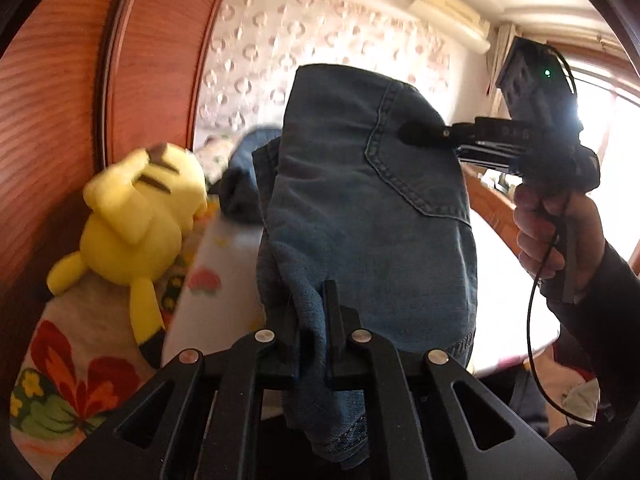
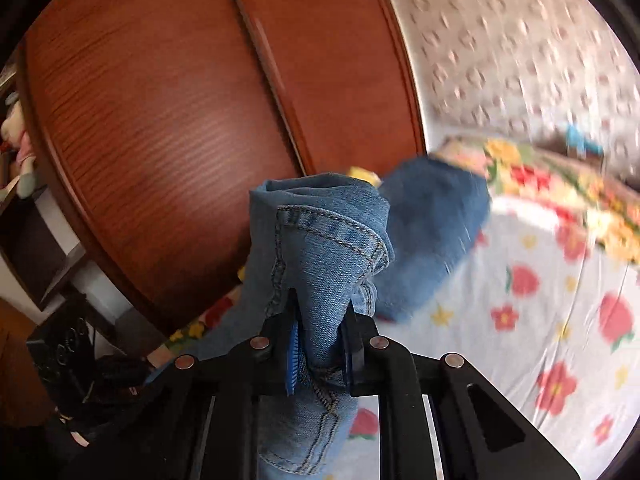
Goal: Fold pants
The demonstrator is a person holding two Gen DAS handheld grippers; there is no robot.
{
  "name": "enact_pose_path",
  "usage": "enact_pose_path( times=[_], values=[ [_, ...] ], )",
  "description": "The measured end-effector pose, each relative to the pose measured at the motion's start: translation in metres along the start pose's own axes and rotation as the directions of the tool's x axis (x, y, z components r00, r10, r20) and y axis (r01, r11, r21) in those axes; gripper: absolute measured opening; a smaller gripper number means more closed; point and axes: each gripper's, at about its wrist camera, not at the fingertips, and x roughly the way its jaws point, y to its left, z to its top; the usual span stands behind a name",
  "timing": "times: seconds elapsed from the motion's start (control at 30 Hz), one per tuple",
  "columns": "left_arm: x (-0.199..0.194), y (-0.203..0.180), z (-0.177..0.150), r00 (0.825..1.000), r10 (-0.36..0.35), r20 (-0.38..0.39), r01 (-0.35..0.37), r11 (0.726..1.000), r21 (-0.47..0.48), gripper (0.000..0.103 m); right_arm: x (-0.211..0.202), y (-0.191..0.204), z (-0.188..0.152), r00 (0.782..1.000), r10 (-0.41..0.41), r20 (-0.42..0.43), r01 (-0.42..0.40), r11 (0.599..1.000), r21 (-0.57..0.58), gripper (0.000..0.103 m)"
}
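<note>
While clear of the bed (image 2: 520, 300), jeans (image 1: 372, 216) clenched in left tool (image 1: 310, 320) and right tool (image 2: 322, 320).

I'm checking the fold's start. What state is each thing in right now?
Jeans: lifted off the bed, bunched, gripped at two spots.
Left claw: shut on the jeans.
Right claw: shut on the jeans.
Yellow plush toy: lying on the floral sheet.
Wardrobe doors: closed.

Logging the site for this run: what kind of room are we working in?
Most likely a bedroom: a bed with a floral sheet, a yellow plush toy lying on it, and a wooden wardrobe alongside.
</note>
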Motion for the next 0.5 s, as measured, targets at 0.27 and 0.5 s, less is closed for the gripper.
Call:
enact_pose_path(
  times=[0.27, 0.5],
  values=[
    [-0.036, 0.019, 0.054, 0.986, 0.035, 0.161, -0.036, 0.999, 0.001, 0.009, -0.003, 0.031, 0.082, 0.998, 0.043, 0.051, -0.037, 0.993, -0.115, 0.016],
    [-0.006, 0.053, 0.121, 0.972, 0.103, 0.211, -0.105, 0.994, -0.002, 0.009, 0.031, 0.001, 0.150, 0.989, 0.104, 0.102, -0.091, 0.987, -0.130, 0.016]
  ],
)
